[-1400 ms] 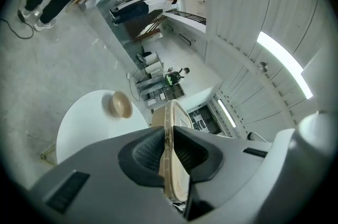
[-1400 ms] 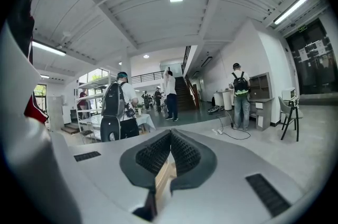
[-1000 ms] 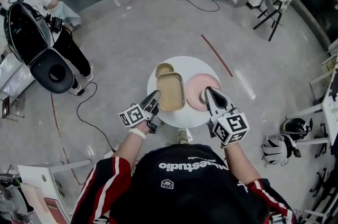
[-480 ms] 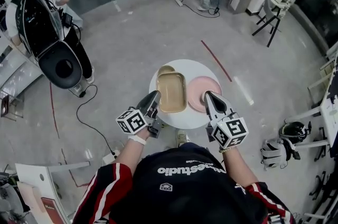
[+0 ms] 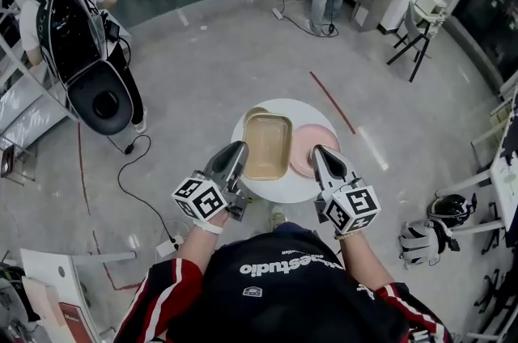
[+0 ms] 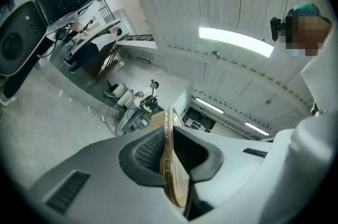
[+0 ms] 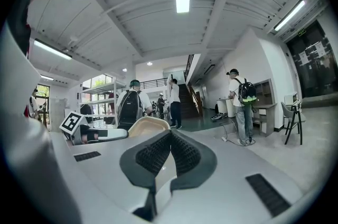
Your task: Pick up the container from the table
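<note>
The left gripper has its fingers clamped on the rim of the tan rectangular plastic container, over the round white table. The right gripper has its fingers closed on nothing.

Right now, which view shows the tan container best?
The head view: it shows the whole tan container from above, interior up, one edge in the left tool. The left gripper view shows only its rim edge-on between shut jaws. The right gripper view shows one rounded corner beyond the right tool.
</note>
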`<state>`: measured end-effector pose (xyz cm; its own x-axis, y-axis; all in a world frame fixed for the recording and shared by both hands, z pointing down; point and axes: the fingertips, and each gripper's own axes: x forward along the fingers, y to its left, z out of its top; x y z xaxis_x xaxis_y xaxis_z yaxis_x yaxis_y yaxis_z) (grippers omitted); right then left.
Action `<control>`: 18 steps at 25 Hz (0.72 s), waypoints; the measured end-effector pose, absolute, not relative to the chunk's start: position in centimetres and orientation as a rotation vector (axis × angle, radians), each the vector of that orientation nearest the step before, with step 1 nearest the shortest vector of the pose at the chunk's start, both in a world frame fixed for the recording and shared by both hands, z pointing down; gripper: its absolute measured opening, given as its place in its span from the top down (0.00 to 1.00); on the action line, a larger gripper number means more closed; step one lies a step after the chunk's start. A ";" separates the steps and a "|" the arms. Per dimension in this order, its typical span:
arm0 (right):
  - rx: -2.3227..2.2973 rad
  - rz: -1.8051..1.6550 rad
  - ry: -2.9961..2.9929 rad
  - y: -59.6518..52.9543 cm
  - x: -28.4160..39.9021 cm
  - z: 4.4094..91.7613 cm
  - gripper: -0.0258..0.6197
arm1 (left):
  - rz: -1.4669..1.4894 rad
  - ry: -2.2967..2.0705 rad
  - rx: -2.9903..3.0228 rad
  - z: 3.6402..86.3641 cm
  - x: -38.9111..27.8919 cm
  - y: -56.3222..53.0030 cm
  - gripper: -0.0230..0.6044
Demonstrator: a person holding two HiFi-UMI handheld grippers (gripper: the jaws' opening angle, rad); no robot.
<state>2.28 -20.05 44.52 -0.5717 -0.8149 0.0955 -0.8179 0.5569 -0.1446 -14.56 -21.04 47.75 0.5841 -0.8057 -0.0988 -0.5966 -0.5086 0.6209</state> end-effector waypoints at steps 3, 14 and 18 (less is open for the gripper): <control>1.440 0.276 -2.774 -19.6 2.2 44.2 0.94 | -0.509 -1.148 2.333 46.4 -14.6 -20.1 0.87; 1.438 0.296 -2.811 -18.8 1.5 43.2 0.94 | -0.514 -1.187 2.473 43.0 -13.2 -19.4 0.88; 1.459 0.278 -2.813 -18.5 2.2 42.5 0.94 | -0.498 -1.213 2.548 41.7 -12.7 -19.2 0.88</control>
<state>2.16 -18.52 42.54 -0.5786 -0.8144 0.0454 -0.8075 0.5640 -0.1729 -12.71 -19.21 41.70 0.5892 -0.7858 -0.1879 -0.6913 -0.6107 0.3863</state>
